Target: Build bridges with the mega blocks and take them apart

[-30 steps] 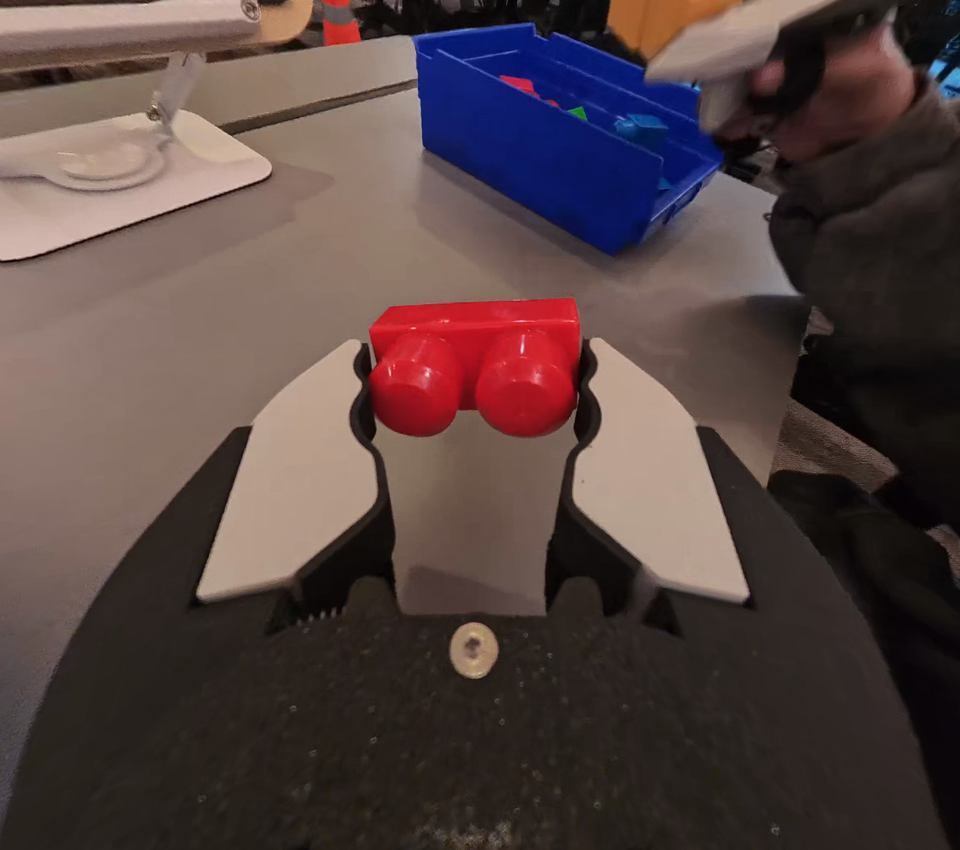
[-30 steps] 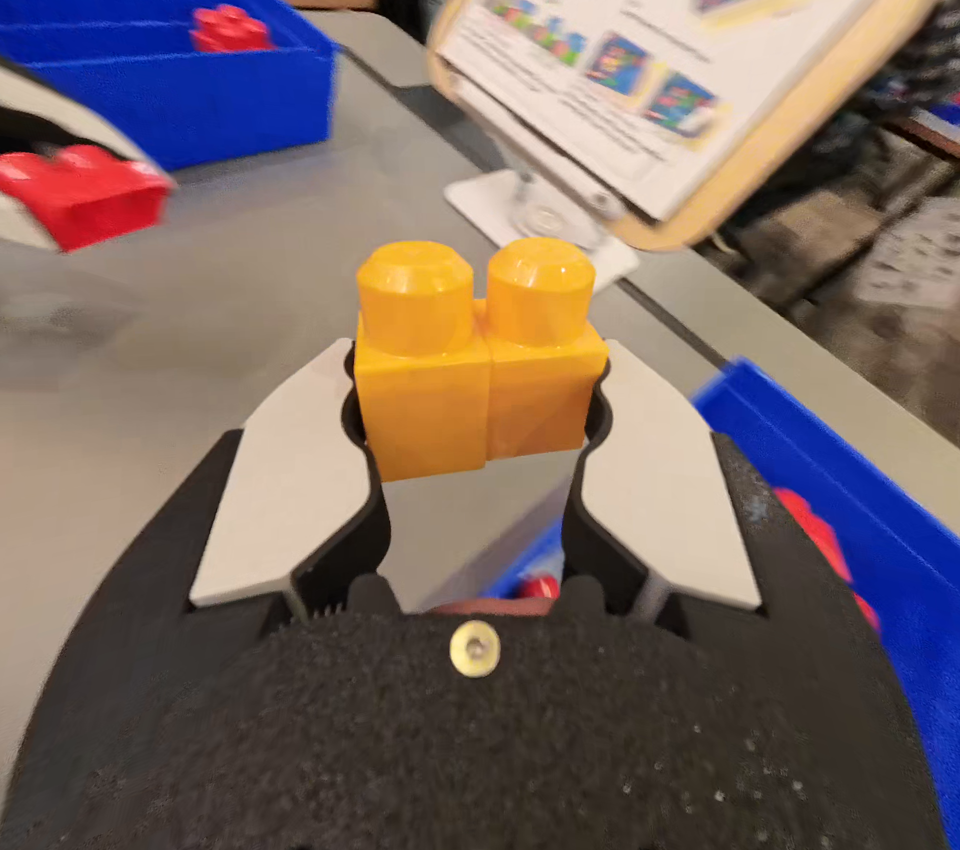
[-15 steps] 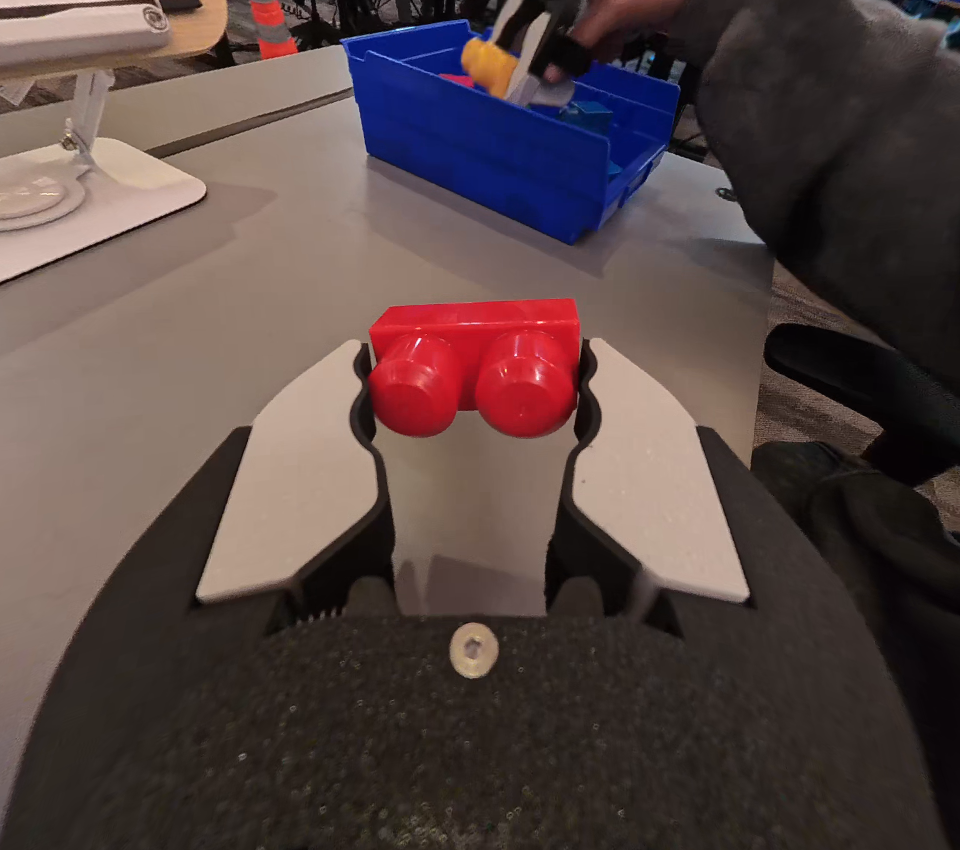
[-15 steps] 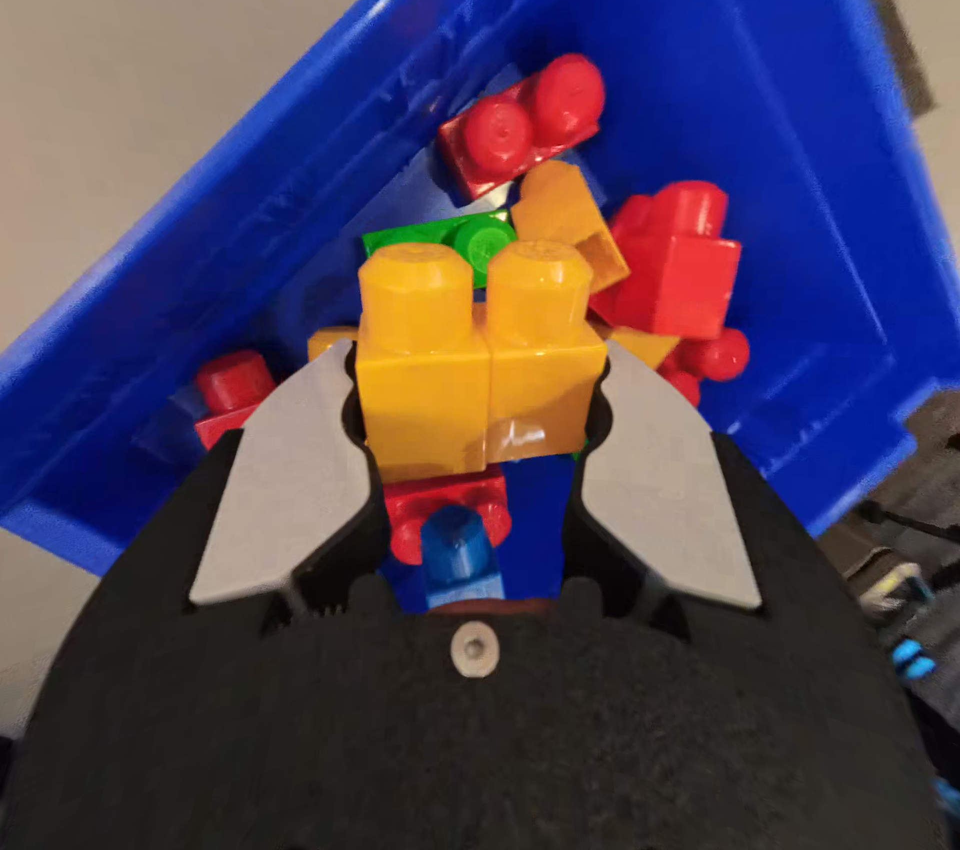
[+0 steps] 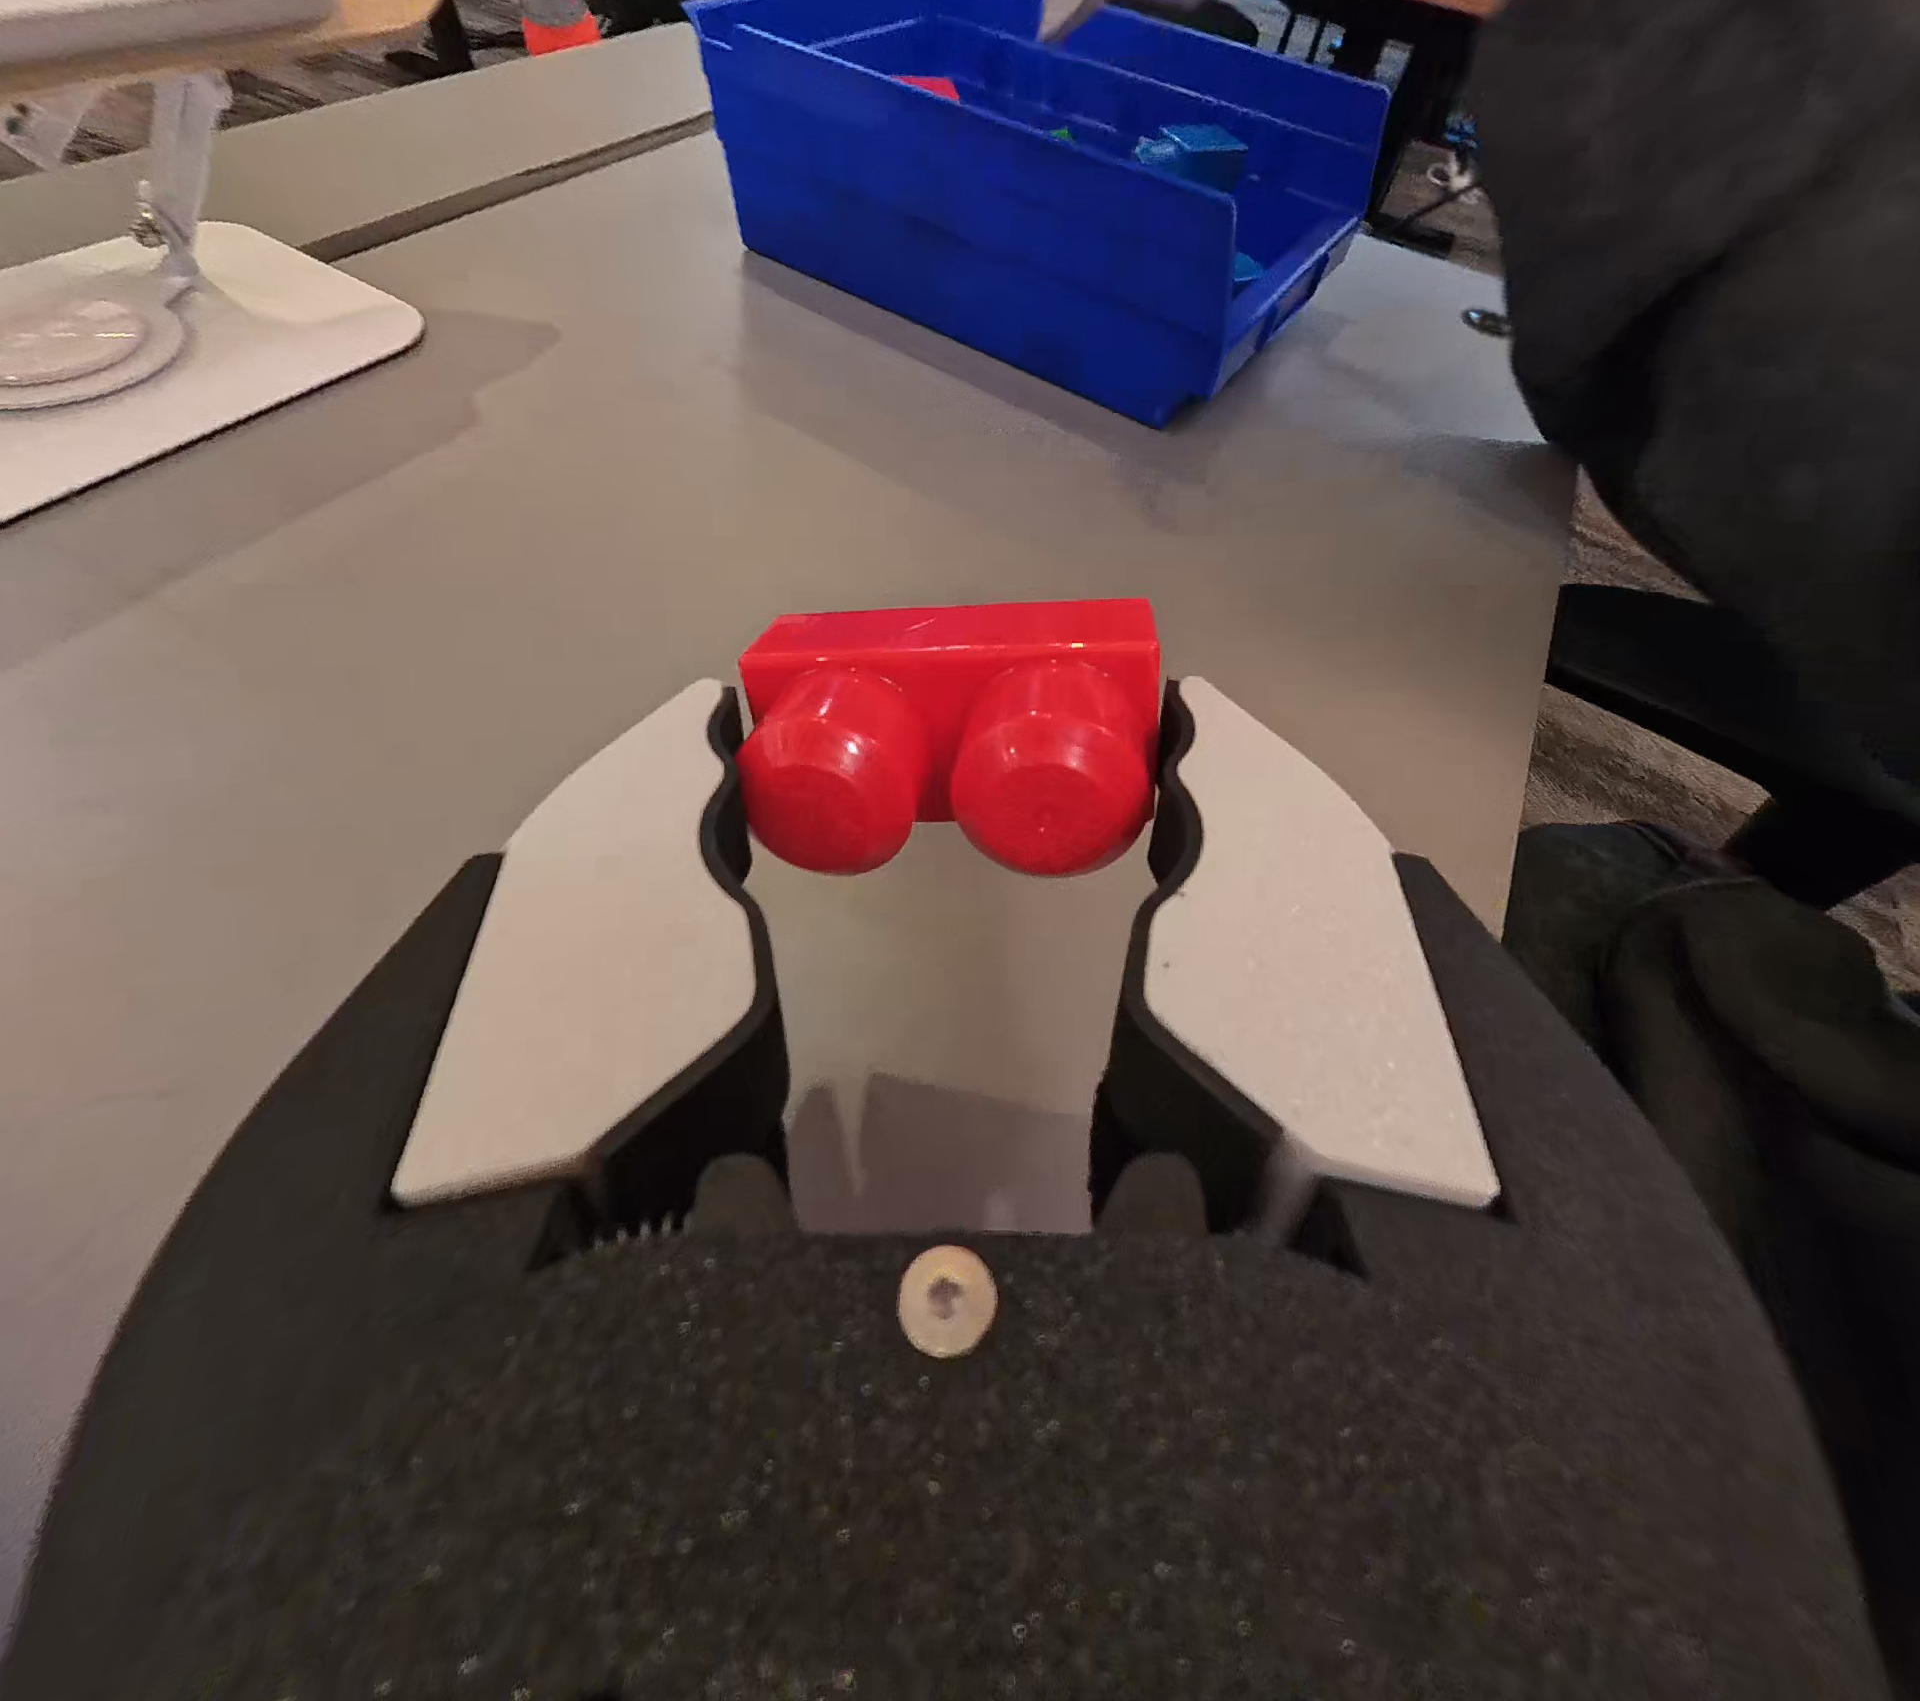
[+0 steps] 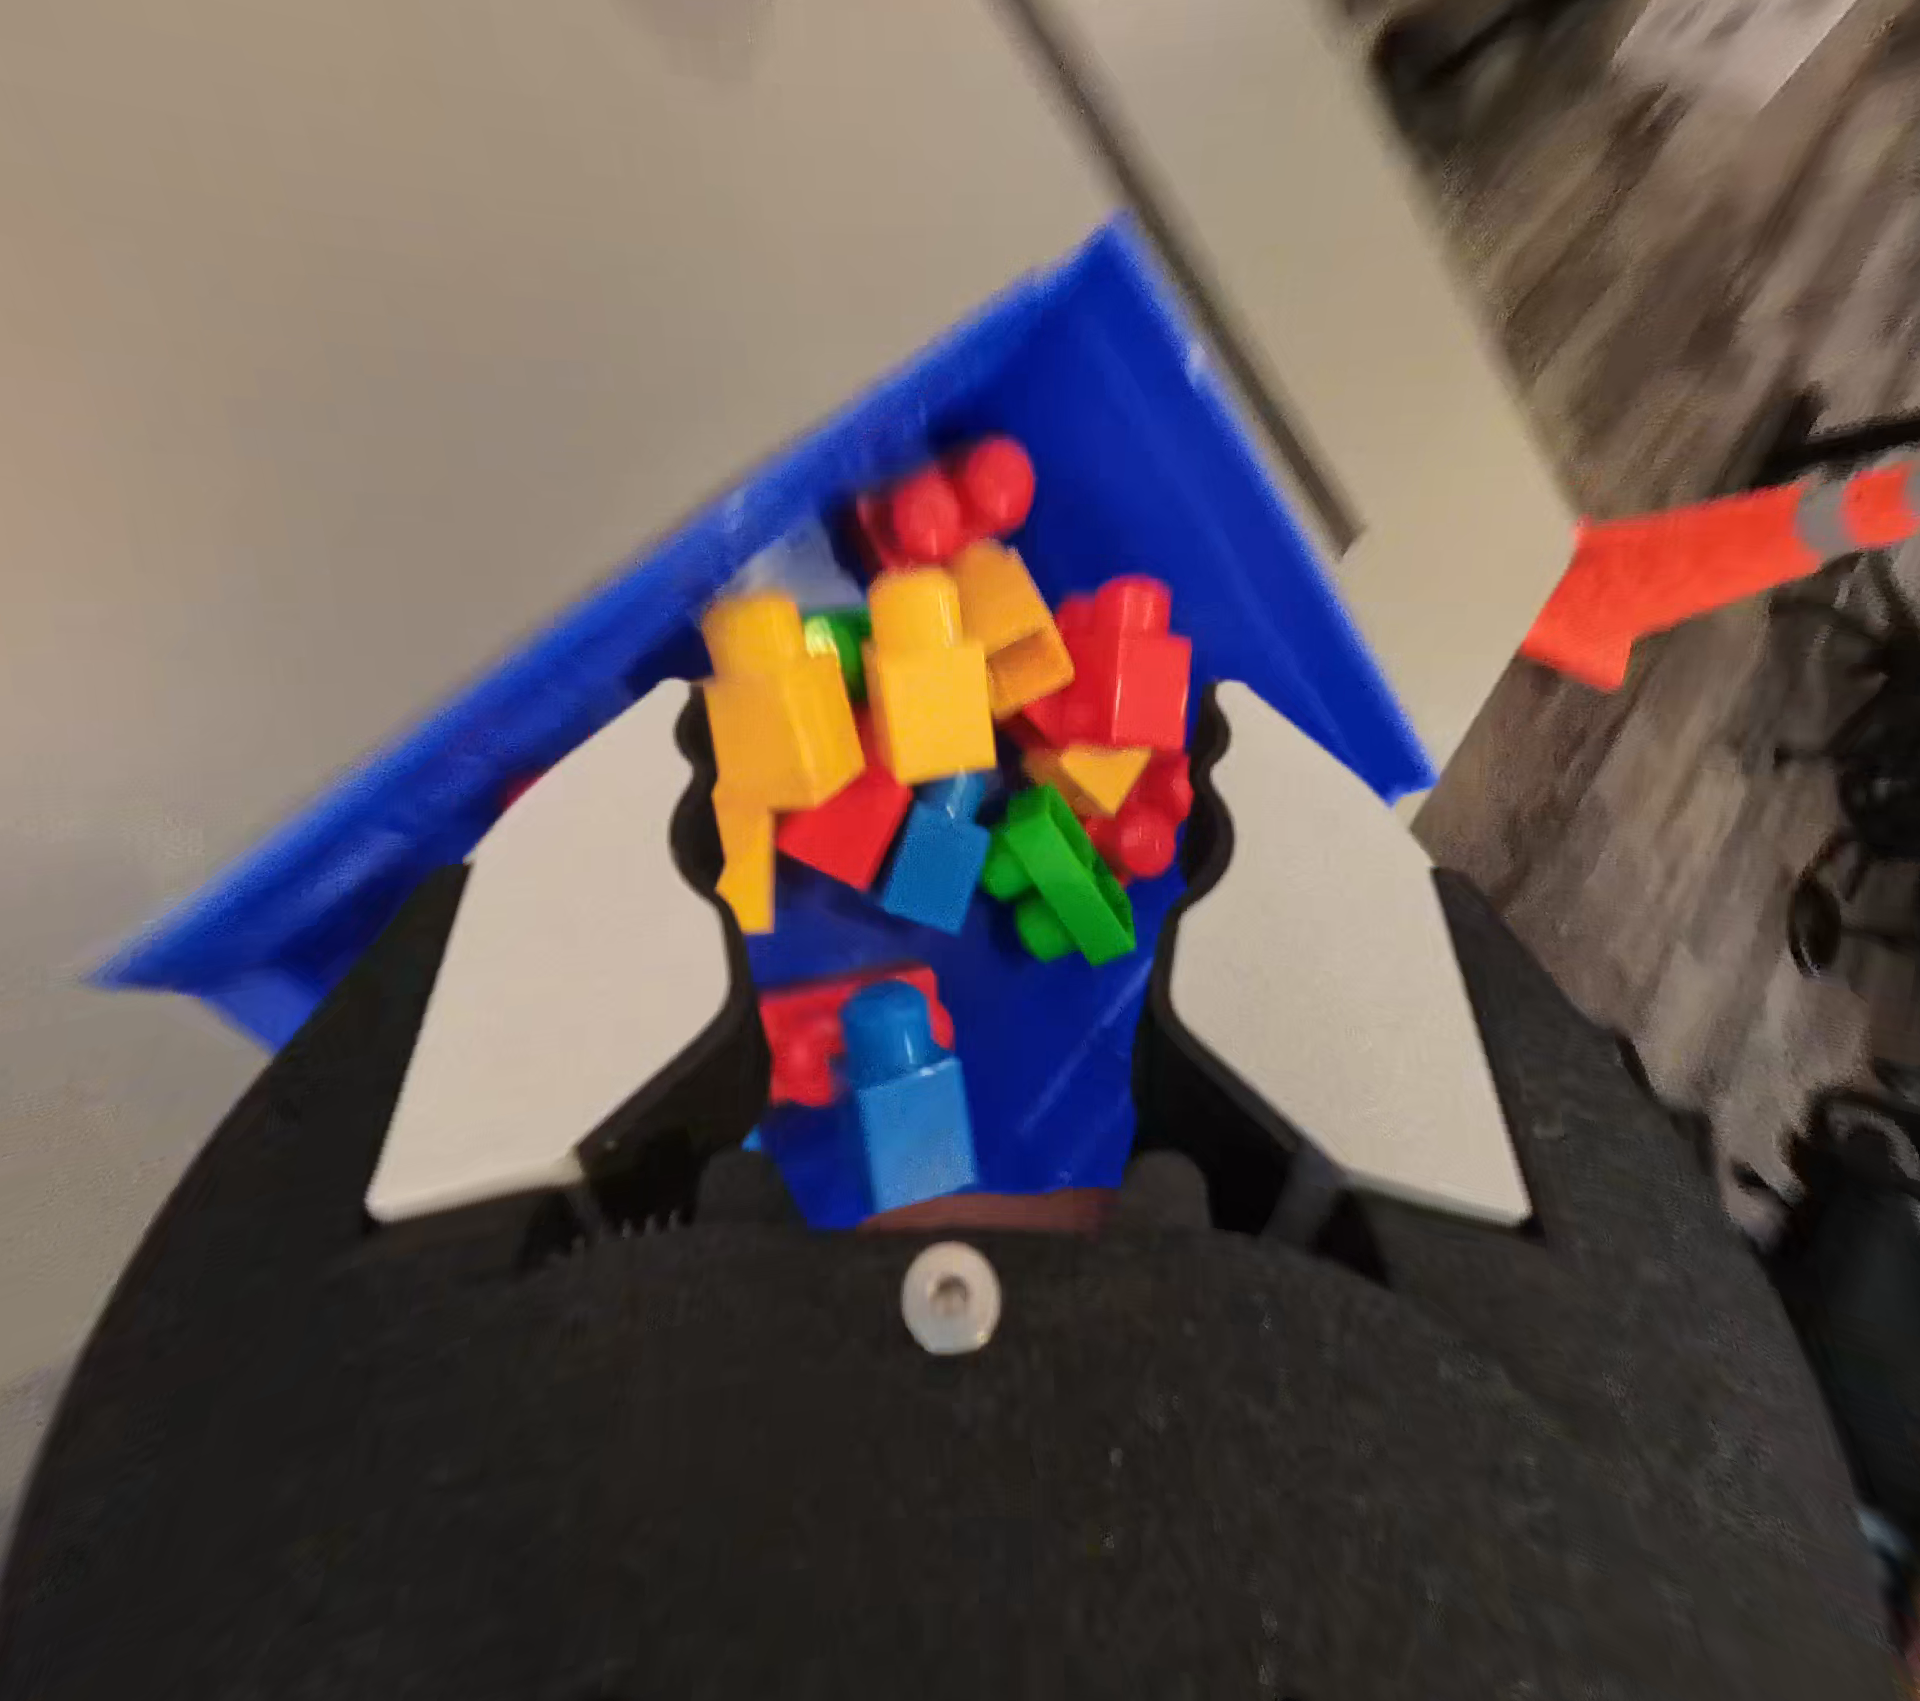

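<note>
Red block (image 5: 948, 732) between left gripper (image 5: 951, 778) fingertips

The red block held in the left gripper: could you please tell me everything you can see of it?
The red block is a glossy, smooth piece that looks like plastic, with a rectangular body and two rounded studs side by side. It lies tipped over, its studs pointing back at the camera rather than up. The left gripper is shut on it, one of the fingers pressing each short end. It is held above the grey table, well short of the blue bin; whether its underside touches the table is hidden.
</note>
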### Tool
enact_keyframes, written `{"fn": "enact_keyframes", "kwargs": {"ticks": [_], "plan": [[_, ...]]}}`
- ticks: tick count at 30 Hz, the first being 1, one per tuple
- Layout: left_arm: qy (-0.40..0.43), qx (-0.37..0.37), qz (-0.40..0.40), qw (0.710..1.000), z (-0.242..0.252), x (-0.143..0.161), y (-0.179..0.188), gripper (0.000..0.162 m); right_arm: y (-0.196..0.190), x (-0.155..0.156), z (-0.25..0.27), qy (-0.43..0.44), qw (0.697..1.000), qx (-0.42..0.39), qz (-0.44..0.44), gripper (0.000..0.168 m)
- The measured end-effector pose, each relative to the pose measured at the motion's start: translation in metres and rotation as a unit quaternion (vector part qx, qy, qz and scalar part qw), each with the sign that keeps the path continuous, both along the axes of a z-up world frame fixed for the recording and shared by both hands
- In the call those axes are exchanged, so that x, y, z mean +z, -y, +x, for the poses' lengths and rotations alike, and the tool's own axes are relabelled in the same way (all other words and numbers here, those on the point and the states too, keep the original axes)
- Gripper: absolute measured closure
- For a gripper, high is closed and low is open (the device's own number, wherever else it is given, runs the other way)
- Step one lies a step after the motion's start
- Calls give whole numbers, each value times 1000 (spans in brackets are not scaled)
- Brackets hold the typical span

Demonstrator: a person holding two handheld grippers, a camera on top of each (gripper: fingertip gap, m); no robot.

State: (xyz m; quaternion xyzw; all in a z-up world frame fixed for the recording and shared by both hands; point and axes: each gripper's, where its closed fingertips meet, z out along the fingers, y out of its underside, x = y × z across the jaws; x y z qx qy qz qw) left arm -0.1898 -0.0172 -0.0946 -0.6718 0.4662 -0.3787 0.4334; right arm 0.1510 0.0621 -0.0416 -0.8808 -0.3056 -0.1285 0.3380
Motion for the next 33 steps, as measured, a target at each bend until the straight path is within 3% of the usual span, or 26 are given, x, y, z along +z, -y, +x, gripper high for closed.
{"fn": "enact_keyframes", "kwargs": {"ticks": [2,4,6,9,12,16,19,22,26,30,33], "plan": [[3,1,-7,1000,-1,1,-2,87,24,52,-41,-104,987,30,122,89],[4,-1,-13,1000,-1,0,-3,87,54,83,-97,-236,946,80,207,99],[0,-5,-12,1000,1,-2,-3,87,87,78,-163,-361,894,144,222,102],[-10,-12,-1,1000,6,-3,1,87,120,24,-238,-468,845,181,185,99],[-23,-23,10,999,10,-7,5,87,134,-24,-269,-441,862,176,178,93],[-36,-36,6,999,17,-11,9,87,143,-28,-276,-432,865,183,179,99],[-117,-60,37,991,19,-20,-4,87,139,-31,-267,-399,879,174,193,103],[-251,-77,65,963,17,-25,-38,87,135,-33,-260,-385,883,166,211,107],[-429,-129,89,890,16,-64,-75,87,133,-43,-260,-416,878,150,183,110],[-486,-180,69,853,28,-97,-83,87,145,-49,-264,-448,867,148,163,110],[-492,-206,45,845,35,-101,-79,87,146,-54,-261,-423,878,153,164,110]]}}
